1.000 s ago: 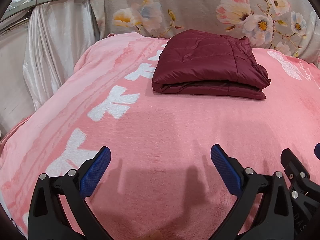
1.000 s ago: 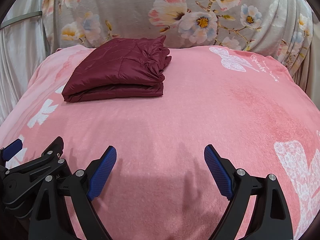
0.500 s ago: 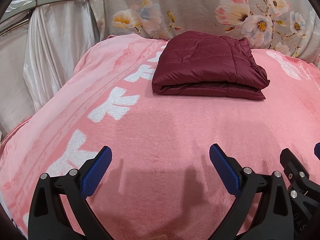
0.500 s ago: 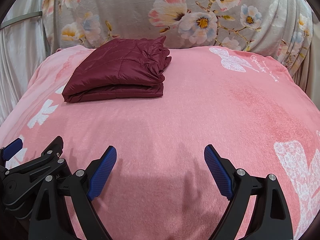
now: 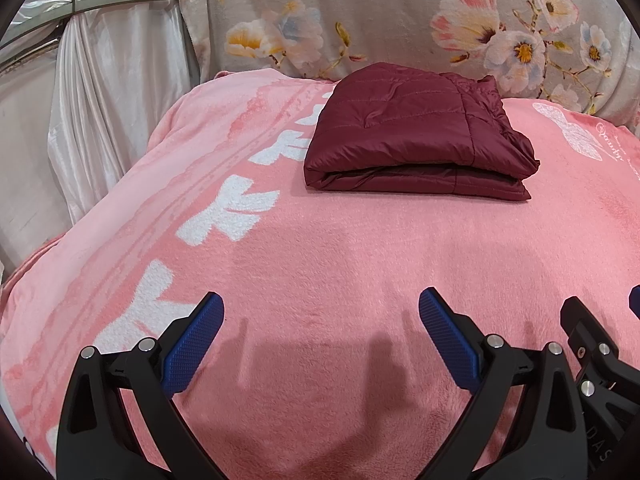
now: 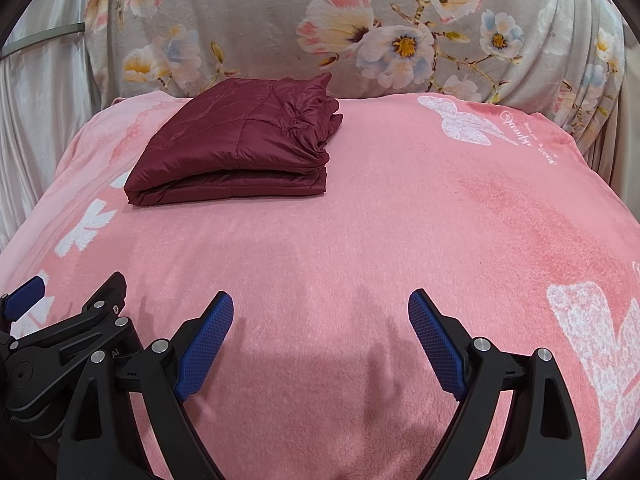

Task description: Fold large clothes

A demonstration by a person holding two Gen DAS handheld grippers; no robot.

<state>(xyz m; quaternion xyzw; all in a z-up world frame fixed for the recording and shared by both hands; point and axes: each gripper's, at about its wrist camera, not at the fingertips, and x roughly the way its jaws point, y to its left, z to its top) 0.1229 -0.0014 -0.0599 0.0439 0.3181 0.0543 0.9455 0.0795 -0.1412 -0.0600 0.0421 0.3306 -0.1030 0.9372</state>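
Observation:
A dark red quilted jacket [image 5: 416, 136] lies folded in a flat stack on the far part of the pink blanket [image 5: 320, 248]; it also shows in the right wrist view [image 6: 240, 144]. My left gripper [image 5: 322, 312] is open and empty, low over the blanket's near part, well short of the jacket. My right gripper [image 6: 320, 308] is open and empty too, beside the left one. Each gripper's body shows at the edge of the other's view.
A grey floral cover [image 6: 360, 28] rises behind the blanket. White satin drapes [image 5: 92, 92] hang at the left. The blanket's left edge [image 5: 48, 256] drops off; white butterfly prints [image 6: 592, 336] mark its right side.
Almost nothing differs. The left wrist view has shifted very slightly; the jacket and both open grippers stay where they were.

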